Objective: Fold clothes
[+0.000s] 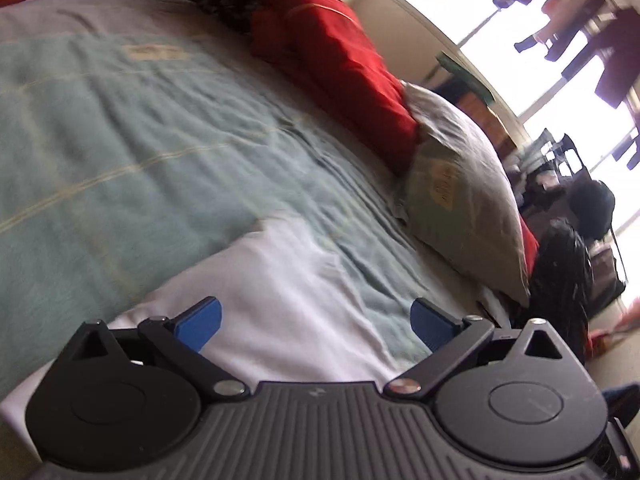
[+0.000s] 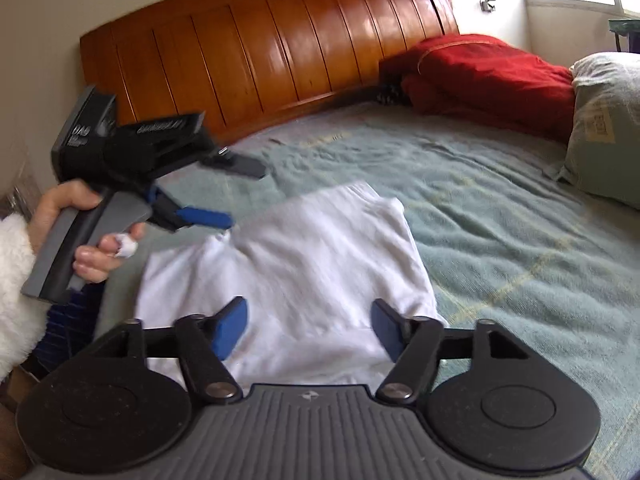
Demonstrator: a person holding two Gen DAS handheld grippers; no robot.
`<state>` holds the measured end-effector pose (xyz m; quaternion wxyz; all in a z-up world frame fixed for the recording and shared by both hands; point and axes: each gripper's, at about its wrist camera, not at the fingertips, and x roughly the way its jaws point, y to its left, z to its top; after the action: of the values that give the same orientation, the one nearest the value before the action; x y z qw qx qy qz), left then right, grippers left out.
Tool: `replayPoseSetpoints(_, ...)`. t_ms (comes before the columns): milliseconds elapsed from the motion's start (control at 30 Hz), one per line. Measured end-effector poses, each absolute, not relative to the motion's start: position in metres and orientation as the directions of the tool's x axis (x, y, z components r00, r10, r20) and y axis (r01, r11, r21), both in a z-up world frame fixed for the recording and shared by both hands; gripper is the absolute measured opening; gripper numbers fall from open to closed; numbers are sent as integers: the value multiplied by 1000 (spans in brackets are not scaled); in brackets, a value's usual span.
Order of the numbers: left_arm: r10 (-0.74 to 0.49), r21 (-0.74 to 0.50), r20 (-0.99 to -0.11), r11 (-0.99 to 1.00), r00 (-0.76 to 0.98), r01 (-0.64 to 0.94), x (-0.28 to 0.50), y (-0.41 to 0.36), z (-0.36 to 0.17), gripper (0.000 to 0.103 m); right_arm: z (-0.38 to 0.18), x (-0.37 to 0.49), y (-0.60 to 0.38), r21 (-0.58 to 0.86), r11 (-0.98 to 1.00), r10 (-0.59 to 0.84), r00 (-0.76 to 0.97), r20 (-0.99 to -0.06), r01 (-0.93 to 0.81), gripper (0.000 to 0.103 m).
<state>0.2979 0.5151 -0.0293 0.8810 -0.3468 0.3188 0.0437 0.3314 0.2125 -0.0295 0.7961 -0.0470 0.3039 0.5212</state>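
Two tongs, both spread wide and gripping nothing, hang over the white garment [image 2: 288, 256] on the bed [image 2: 500, 240]. My right tongs [image 2: 308, 326] sit low at the garment's near edge, so the cloth lies straight ahead of them, its long axis running away from me toward the wooden headboard [image 2: 260, 52]. My left tongs [image 2: 224, 192] reach in from the garment's left side, the blue fingertips [image 2: 208, 218] close above a raised corner of the cloth; whether they touch it I cannot tell, as that part is blurred. In the left wrist view the left tongs [image 1: 316, 320] stand well apart with white cloth below and between them.

The garment looks partly doubled over, with a layered flap toward the headboard and a bunched left corner, so I judge some fold is already in it; how far along the folding is, I cannot say. The left tongs are nearer that lifted corner, the right nearer the bottom hem.

Right of the garment the blue-green blanket [image 2: 480, 184] is open, giving room to swing cloth that way. Beyond that lie a grey pillow [image 2: 604, 128] and a red bundle [image 2: 488, 76], both well apart from the garment.
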Motion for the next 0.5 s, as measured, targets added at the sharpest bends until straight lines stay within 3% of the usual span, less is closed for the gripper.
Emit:
replayPoseSetpoints(67,-169,-573,-603,772,779,-276,323,509,-30,100,-31,326,212,234,446,805,273,-527,-864,81)
replayPoseSetpoints(233,-89,-527,-681,748,727,-403,364,516,-67,100,-34,321,205,257,407,833,241,-498,-876,83)
replayPoseSetpoints(500,-19,-452,-680,798,733,-398,374,492,-37,101,-29,330,189,309,400,857,233,-459,-863,87)
